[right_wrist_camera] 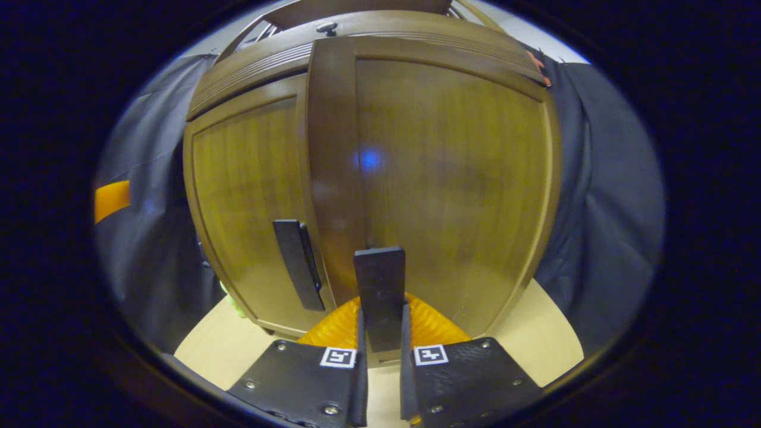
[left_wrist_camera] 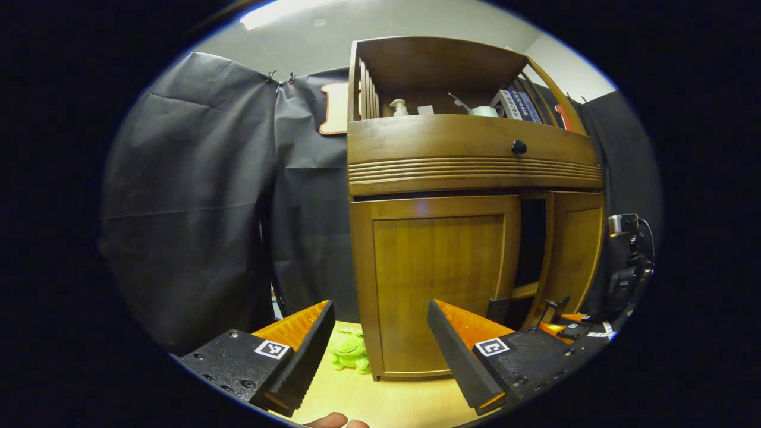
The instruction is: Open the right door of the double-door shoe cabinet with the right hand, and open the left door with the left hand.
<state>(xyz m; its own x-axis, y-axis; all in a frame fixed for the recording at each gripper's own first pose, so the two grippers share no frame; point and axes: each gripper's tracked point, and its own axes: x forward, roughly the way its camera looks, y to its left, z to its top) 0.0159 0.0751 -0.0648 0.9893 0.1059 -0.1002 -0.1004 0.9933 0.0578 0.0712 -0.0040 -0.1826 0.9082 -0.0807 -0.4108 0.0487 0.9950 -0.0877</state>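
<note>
In the left gripper view, the left gripper (left_wrist_camera: 377, 351) hangs released, its 2 fingers spread wide with nothing between them, held back from the shoe cabinet (left_wrist_camera: 469, 172) that stands on a pale wooden floor (left_wrist_camera: 386, 401). The left door (left_wrist_camera: 434, 285) sits flush and closed straight ahead of the fingers, while the right door (left_wrist_camera: 574, 249) is swung partly outward, leaving a dark gap between the 2 doors. A drawer front with a round dark knob (left_wrist_camera: 519, 147) runs above the doors, and an open shelf on top carries a small bottle (left_wrist_camera: 399, 107), a white cup (left_wrist_camera: 484, 111) and some books (left_wrist_camera: 518, 104). A green plush toy (left_wrist_camera: 349, 352) lies on the floor just beside the cabinet's lower left corner, and the right gripper (left_wrist_camera: 565, 321) shows low at the right door. In the right gripper view, the right gripper (right_wrist_camera: 380, 336) is clenched on the right door's handle (right_wrist_camera: 380, 294), a dark upright bar, both fingers pressing its sides. The right door (right_wrist_camera: 452, 178) fills the space ahead, tilted out from the left door (right_wrist_camera: 250, 208), whose own dark handle (right_wrist_camera: 297, 264) stands just to the left, untouched
</note>
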